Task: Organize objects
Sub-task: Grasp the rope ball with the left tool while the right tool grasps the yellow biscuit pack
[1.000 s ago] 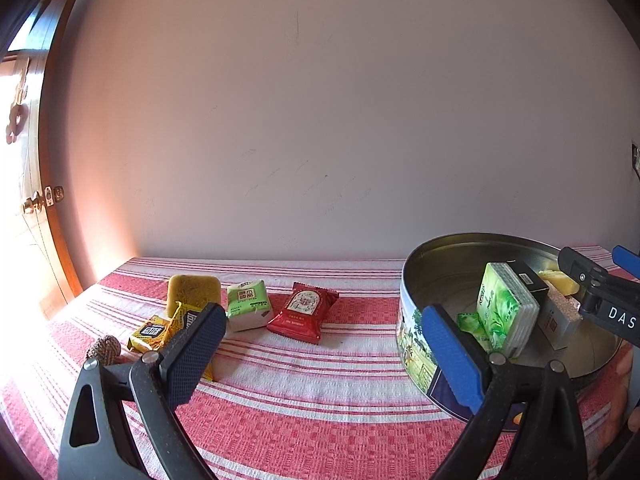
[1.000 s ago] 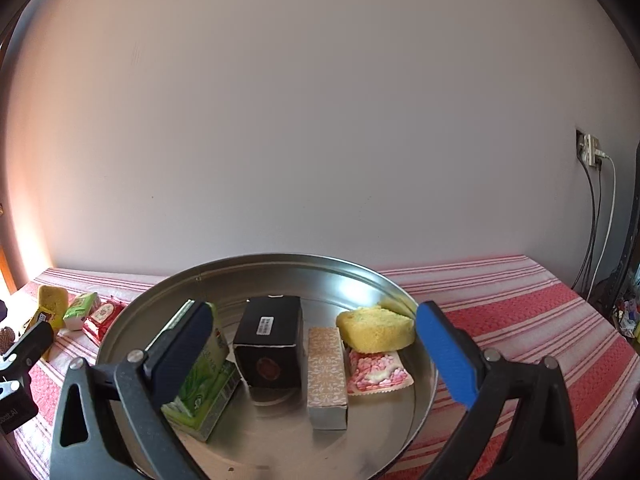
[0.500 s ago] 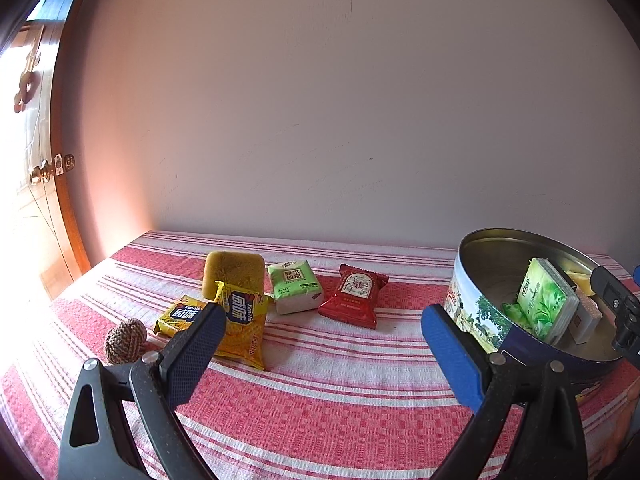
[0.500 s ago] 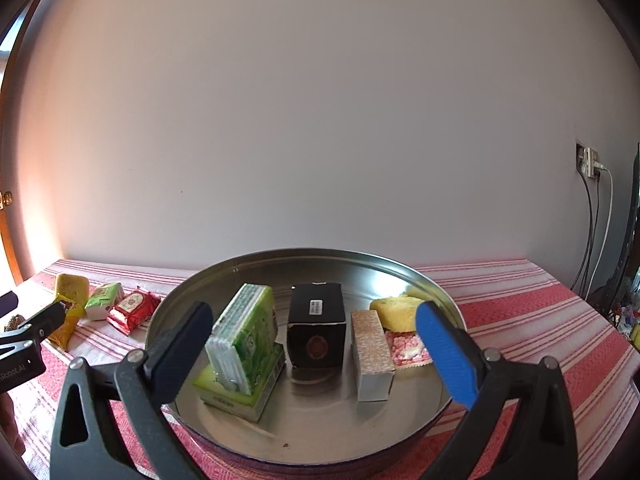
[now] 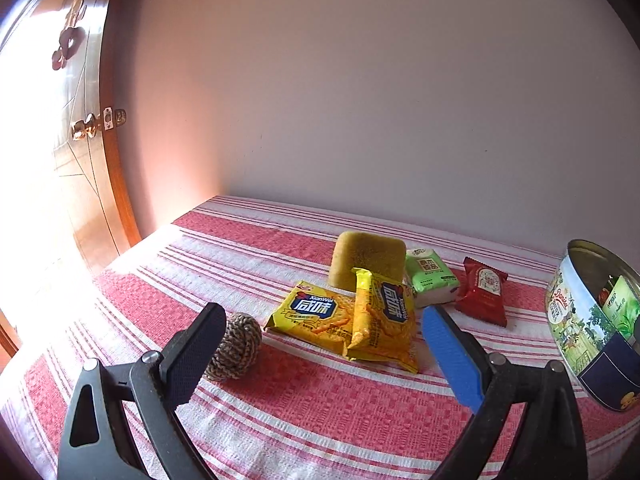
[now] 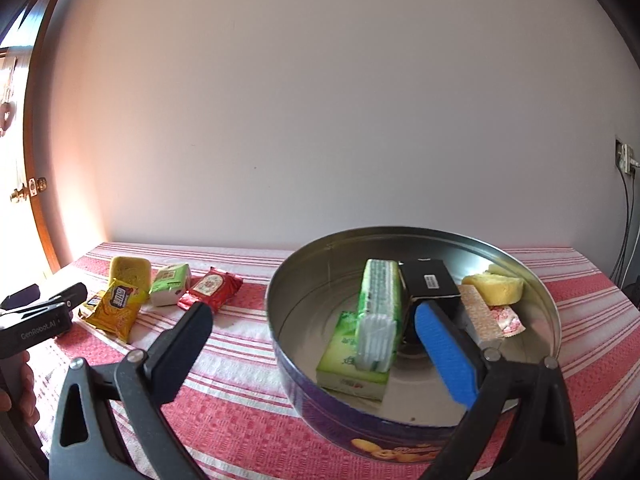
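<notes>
Round metal biscuit tin (image 6: 412, 412), on the red-and-white striped tablecloth (image 5: 304, 408), right side: holds green tissue packs (image 6: 376, 320), black box (image 6: 430, 284), yellow sponge cake (image 6: 496, 288). Left of tin, loose on cloth: red snack packet (image 5: 482, 296), green tissue packet (image 5: 430, 276), yellow sponge (image 5: 366, 260), two yellow snack bags (image 5: 348, 320), brown twine ball (image 5: 234, 346). Left gripper (image 5: 316, 354): jaws spread, empty, above bags. Right gripper (image 6: 308, 348): jaws spread, empty, at tin's near rim.

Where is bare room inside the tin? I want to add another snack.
The tin's left half is bare, between its left wall and the green tissue packs. The right half is crowded: black box, patterned box, yellow sponge.
</notes>
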The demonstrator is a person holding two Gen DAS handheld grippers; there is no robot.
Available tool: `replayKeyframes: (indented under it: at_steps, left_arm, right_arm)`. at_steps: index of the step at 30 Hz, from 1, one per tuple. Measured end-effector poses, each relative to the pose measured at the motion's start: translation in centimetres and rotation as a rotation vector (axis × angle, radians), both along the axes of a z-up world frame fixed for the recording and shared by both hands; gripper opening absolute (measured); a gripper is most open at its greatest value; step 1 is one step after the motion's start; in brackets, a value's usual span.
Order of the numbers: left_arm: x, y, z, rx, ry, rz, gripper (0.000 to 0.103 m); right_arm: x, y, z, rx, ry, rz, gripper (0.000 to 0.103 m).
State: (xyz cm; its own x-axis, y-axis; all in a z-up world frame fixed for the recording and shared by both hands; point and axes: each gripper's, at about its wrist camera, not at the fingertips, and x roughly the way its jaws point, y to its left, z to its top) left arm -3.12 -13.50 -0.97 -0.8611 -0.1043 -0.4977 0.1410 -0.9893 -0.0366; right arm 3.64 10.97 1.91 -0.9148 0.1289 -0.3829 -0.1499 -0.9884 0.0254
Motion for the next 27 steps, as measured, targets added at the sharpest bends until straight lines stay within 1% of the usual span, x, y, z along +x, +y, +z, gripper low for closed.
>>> replayKeyframes:
  at_steps: [3,5,9,12,14,17,19,20,21,22,23,24,26,27]
  left_arm:
    - [-0.9,-2.3,-0.5,0.017,-0.041,0.038,0.100]
    - [-1.8,-3.7,-1.0,0.036,-0.091,0.044,0.100]
    - [-3.3,-6.2,-2.4,0.130,-0.191,0.025,0.099]
    - [-4.4,-7.2,-3.7,0.181,-0.273,0.009,0.099]
    - [-5.1,-7.5,-4.4,0.198,-0.323,-0.009,0.099]
    - [-5.5,-7.3,-4.6,0.172,-0.340,-0.019,0.099]
    - [-5.5,-7.1,-4.6,0.159,-0.341,-0.017,0.098]
    - [-5.3,-7.1,-4.6,0.152,-0.341,-0.017,0.093]
    - [-5.2,-7.0,-4.5,0.149,-0.337,-0.019,0.083]
    - [-5.1,-7.0,-4.4,0.148,-0.330,-0.018,0.077]
    - [-5.0,-7.1,-4.2,0.150,-0.325,-0.014,0.065]
    - [-4.9,-7.2,-4.2,0.157,-0.321,-0.012,0.056]
    - [-4.7,-7.6,-4.2,0.186,-0.310,-0.018,0.048]
    - [-4.6,-7.7,-4.2,0.196,-0.307,-0.019,0.047]
  right_arm:
    - [-1.0,-2.1,-0.2,-0.014,-0.021,0.046,0.103]
    - [-1.7,-3.5,-0.4,-0.022,-0.044,0.073,0.103]
    - [-3.2,-5.9,-0.8,-0.059,-0.079,0.131,0.103]
    - [-4.4,-7.3,-1.3,-0.081,-0.119,0.169,0.103]
    - [-5.0,-8.1,-1.6,-0.099,-0.137,0.189,0.103]
    - [-6.0,-9.0,-2.0,-0.126,-0.163,0.216,0.103]
    - [-6.8,-9.6,-2.3,-0.143,-0.189,0.240,0.103]
    - [-7.2,-9.8,-2.5,-0.154,-0.202,0.250,0.103]
    - [-7.5,-9.9,-2.7,-0.165,-0.214,0.254,0.103]
    - [-7.8,-10.0,-2.8,-0.179,-0.223,0.257,0.103]
    - [-8.2,-10.1,-3.0,-0.194,-0.231,0.263,0.103]
    - [-8.5,-10.2,-3.1,-0.207,-0.241,0.269,0.103]
    - [-9.1,-10.6,-3.3,-0.220,-0.260,0.277,0.103]
    - [-9.4,-10.9,-3.5,-0.223,-0.269,0.283,0.103]
